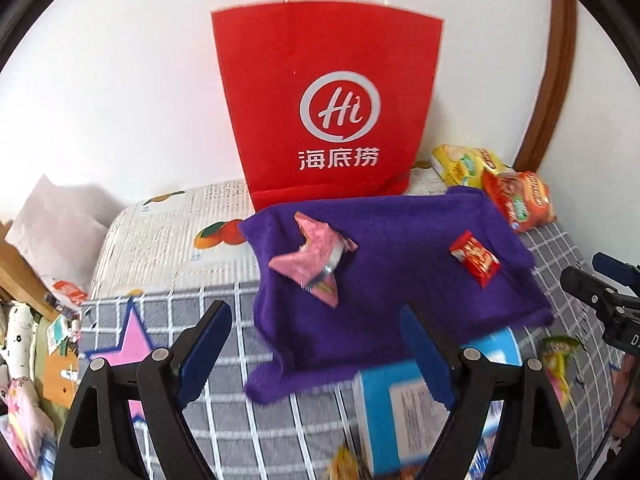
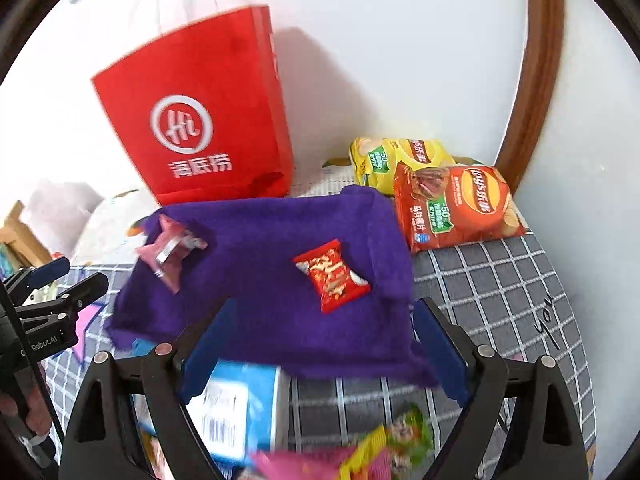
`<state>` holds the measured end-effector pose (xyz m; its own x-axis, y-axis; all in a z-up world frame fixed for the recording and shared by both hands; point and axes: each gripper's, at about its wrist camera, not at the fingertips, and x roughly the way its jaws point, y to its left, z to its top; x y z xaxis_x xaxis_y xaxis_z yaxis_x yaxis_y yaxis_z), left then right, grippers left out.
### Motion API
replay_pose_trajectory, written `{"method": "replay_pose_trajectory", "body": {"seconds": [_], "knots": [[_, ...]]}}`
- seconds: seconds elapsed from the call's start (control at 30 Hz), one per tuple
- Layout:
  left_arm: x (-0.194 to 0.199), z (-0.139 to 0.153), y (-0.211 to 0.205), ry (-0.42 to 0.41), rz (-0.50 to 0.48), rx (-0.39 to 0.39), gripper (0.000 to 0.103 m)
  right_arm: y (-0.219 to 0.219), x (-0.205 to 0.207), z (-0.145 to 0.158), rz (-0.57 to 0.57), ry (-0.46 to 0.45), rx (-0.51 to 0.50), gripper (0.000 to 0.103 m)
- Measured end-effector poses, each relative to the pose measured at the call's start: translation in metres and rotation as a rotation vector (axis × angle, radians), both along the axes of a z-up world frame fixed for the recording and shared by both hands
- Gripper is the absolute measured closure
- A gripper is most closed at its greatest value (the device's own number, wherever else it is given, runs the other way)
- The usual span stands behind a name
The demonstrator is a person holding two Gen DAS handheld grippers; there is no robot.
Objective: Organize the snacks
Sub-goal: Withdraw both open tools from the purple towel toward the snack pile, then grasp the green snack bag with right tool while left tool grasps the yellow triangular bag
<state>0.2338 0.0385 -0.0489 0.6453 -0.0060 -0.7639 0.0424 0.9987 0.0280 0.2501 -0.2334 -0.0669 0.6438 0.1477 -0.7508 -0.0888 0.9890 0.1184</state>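
Left gripper (image 1: pixel 316 354) hovering agape and empty over the near edge of the purple cloth (image 1: pixel 392 264), with the pink snack packet (image 1: pixel 314 258) lying just ahead of its blue fingers (image 1: pixel 208 344), the small red candy packet (image 1: pixel 475 258) ahead to the right, and the red paper bag (image 1: pixel 320 100) standing upright behind. Right gripper (image 2: pixel 320 354) likewise hanging spread and holding nothing, facing the red candy packet (image 2: pixel 332 276) lying just beyond its fingertips on the purple cloth (image 2: pixel 260 280), the pink snack packet (image 2: pixel 170 250) lying farther left, and the red chip bag (image 2: pixel 456 208) and yellow chip bag (image 2: pixel 384 160) resting beyond to the right, the red overlapping the yellow.
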Motion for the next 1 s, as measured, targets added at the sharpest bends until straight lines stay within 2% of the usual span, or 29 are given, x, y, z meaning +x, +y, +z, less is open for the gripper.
{"method": "replay_pose_trajectory", "body": {"seconds": [0.17,0.33,0.47,0.6,0.73,0.87,1.0], "knots": [[-0.043,0.009,-0.002,-0.023,0.023,0.005,0.018,-0.01,-0.049,0.013,-0.024,-0.033,-0.04,0.014],[-0.075,0.013,0.0,-0.016,0.019,-0.008,0.018,-0.034,-0.093,0.02,-0.039,-0.054,0.06,0.014],[-0.102,0.012,0.0,-0.022,0.016,-0.016,0.018,-0.048,-0.12,0.017,-0.048,-0.045,0.074,0.014],[-0.122,0.007,0.001,-0.026,0.029,-0.024,0.018,-0.059,-0.152,0.013,-0.029,-0.088,0.127,0.014],[-0.135,0.0,0.004,-0.02,0.051,-0.037,0.018,-0.064,-0.167,0.003,-0.042,-0.089,0.122,0.014],[-0.134,-0.012,0.011,-0.003,0.078,-0.039,0.018,-0.065,-0.167,-0.014,-0.064,-0.093,0.048,0.014],[-0.127,-0.025,0.019,0.021,0.111,-0.047,0.018,-0.072,-0.155,-0.037,-0.087,-0.075,0.057,0.024]]}}
